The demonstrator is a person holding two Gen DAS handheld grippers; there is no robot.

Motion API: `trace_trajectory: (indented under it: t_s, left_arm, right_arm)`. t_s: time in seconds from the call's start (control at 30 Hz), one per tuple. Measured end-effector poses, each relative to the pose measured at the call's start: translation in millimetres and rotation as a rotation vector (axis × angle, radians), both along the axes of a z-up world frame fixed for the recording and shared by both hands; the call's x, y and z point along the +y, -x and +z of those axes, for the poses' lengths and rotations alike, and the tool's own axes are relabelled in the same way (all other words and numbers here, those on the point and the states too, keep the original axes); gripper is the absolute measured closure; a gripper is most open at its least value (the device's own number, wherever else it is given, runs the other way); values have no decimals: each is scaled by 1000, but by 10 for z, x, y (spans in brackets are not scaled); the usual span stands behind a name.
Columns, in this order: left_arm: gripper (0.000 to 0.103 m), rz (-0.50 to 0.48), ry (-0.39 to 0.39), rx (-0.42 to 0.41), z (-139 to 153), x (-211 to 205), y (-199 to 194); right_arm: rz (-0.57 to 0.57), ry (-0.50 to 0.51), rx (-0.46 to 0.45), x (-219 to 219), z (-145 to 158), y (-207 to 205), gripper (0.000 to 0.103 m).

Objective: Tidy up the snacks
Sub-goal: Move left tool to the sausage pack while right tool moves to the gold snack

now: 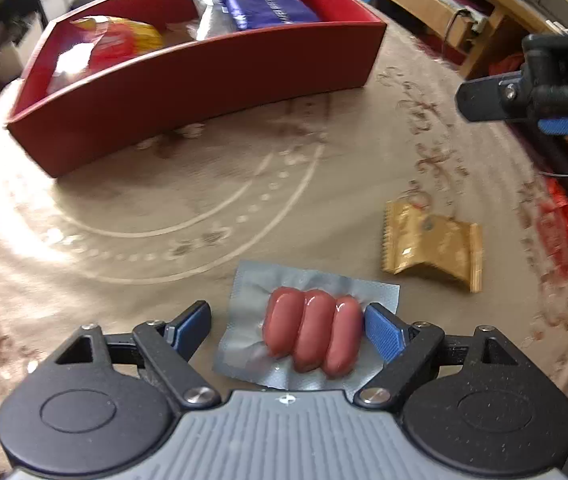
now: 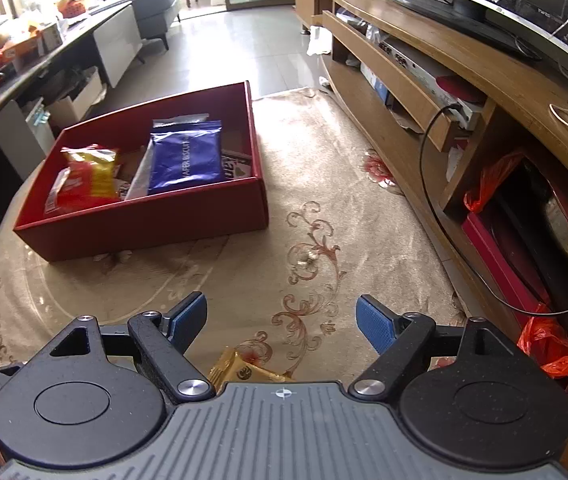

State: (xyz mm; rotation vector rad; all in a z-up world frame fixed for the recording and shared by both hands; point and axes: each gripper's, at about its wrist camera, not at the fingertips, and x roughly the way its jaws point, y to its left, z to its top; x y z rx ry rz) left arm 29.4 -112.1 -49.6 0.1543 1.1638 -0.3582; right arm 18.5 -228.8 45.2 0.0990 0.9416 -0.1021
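Note:
A clear pack of three pink sausages (image 1: 311, 336) lies on the beige patterned tablecloth between the open fingers of my left gripper (image 1: 286, 330); the right pad (image 1: 382, 330) is at the pack's edge. A gold snack packet (image 1: 432, 246) lies to its right, and shows partly under my right gripper in the right wrist view (image 2: 244, 368). My right gripper (image 2: 282, 320) is open and empty above the cloth; it also shows in the left wrist view (image 1: 524, 88). A red box (image 1: 220, 76) (image 2: 156, 220) holds a blue wafer pack (image 2: 186, 158) and a red-yellow bag (image 2: 88, 180).
A round table with a beige cloth (image 2: 324, 208) bears everything. A wooden TV cabinet (image 2: 424, 80) with a cable and an orange plastic bag (image 2: 556, 344) stands to the right. A grey counter (image 2: 44, 60) with clutter is at the far left.

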Motion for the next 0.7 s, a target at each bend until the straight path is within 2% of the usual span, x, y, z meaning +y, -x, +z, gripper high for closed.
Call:
trace_trajectory:
  t_s: [0.1,0.2,0.37,0.5,0.57,0.63,0.7]
  left_arm:
    - [22,29,39,27,7,57,-7]
    - [22,12,72,36,41,3,10]
    - [18,-38,5,14,-33,-197,55]
    - [17,-36,35,25,-10,-214,53]
    - [17,-53,9,17,-23,-238,60]
    - [9,-75,-19,6,-65,-283,76]
    - [6,-108,-56,-15,-112,-355,112]
  right_arm:
    - [3,0,-6,4,16,-1,17]
    - [2,-2,-6,4,20,-4,17]
    - [6,2,3,11,1,-10,16]
    - [4,1,8,12,-6,-23,16]
    - [5,4,11,18,-12,-31,16]
    - [5,6,14,22,-21,-42,16]
    - [6,5,16,31,-26,-45,16]
